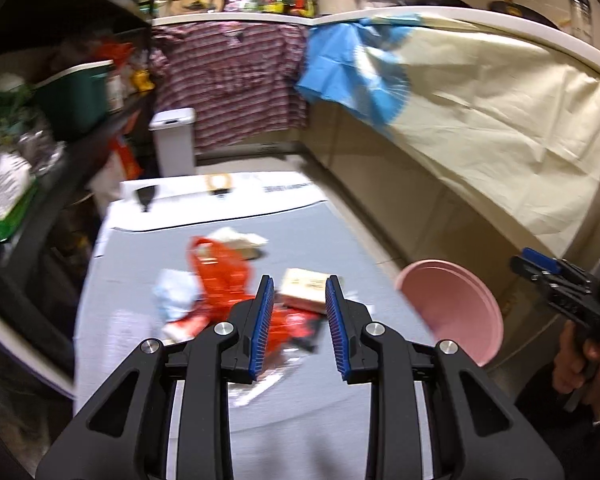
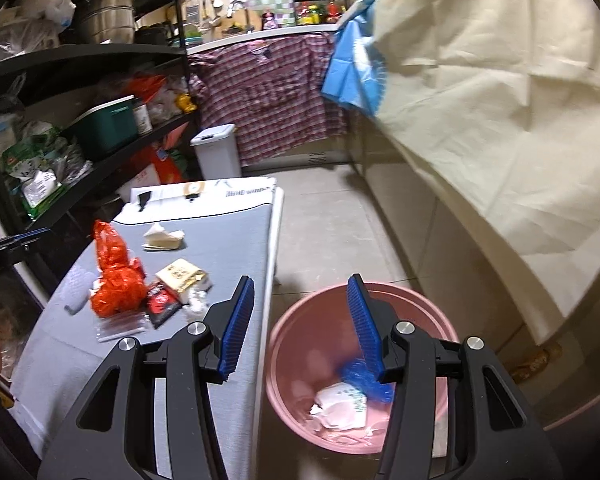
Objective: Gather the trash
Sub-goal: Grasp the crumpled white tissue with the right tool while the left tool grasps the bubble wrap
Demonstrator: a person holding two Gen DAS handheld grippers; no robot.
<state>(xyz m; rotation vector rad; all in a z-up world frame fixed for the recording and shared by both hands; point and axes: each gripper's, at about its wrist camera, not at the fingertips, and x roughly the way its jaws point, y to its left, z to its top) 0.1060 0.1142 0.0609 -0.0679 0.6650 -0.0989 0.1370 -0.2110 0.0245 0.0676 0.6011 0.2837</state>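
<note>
Trash lies on a grey table (image 2: 228, 248): a red plastic bag (image 2: 114, 272), a tan packet (image 2: 180, 276), a black and red wrapper (image 2: 162, 304), a clear bag (image 2: 118, 326) and crumpled tissue (image 2: 162, 236). The red bag (image 1: 220, 276) and tan packet (image 1: 304, 288) also show in the left wrist view. A pink bucket (image 2: 284, 332) stands on the floor right of the table, with white paper (image 2: 342, 406) and a blue scrap (image 2: 360, 378) inside. My left gripper (image 1: 300, 292) is open and empty above the trash pile. My right gripper (image 2: 302, 292) is open and empty above the bucket's left rim.
A black shelf rack (image 2: 80, 56) full of goods lines the left. A white lidded bin (image 2: 216, 152) stands behind the table. A counter draped in cream cloth (image 2: 500, 100) runs along the right. Tiled floor (image 2: 324, 220) lies between table and counter.
</note>
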